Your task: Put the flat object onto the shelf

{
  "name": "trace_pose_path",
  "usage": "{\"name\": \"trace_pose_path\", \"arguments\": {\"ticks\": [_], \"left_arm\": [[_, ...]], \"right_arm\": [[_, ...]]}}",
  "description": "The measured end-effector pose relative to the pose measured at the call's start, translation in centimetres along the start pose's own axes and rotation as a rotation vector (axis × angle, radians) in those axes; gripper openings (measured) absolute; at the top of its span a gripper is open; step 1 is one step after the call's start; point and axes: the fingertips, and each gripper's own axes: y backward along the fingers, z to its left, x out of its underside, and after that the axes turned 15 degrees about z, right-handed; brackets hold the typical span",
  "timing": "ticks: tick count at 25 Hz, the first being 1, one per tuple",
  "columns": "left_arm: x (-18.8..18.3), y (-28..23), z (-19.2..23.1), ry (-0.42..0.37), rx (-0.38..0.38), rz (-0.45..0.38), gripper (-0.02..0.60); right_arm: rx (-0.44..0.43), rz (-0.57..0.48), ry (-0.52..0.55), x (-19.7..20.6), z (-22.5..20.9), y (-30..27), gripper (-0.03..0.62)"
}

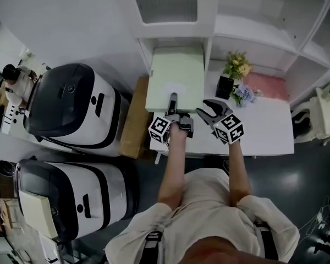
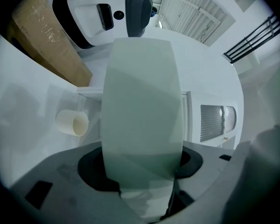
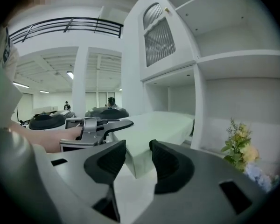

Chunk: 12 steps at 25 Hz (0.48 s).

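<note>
White shelving unit (image 1: pixel 214 32) above white tabletop (image 1: pixel 264 133), upper centre of head view. Pale green flat rectangular board (image 1: pixel 176 76) lies level, far end reaching into the lowest shelf opening, near end clamped in left gripper (image 1: pixel 173 99). Right gripper (image 1: pixel 207 109) jaws apart, gripping nothing; board's near corner just ahead, unpressed. Risk, by my reading: a one-gripper hold lets the board twist and catch the upright; potted flowers (image 1: pixel 235 70) at right could get knocked
</note>
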Motion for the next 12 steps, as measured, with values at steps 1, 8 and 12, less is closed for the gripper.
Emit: {"name": "trace_pose_path", "arguments": {"ticks": [1, 8, 12], "left_arm": [[-0.2, -0.4, 0.0, 0.000, -0.002, -0.002, 0.265], [-1.1, -3.3, -0.2, 0.002, -0.002, -0.006, 0.265], [-1.6, -4.4, -0.1, 0.000, -0.001, -0.006, 0.265]], "right_arm": [[0.000, -0.002, -0.003, -0.2, -0.4, -0.2, 0.230], [0.029, -0.030, -0.038, -1.4, -3.0, -1.1, 0.215], [0.080, -0.052, -0.058, -1.7, -3.8, -1.6, 0.199]]}}
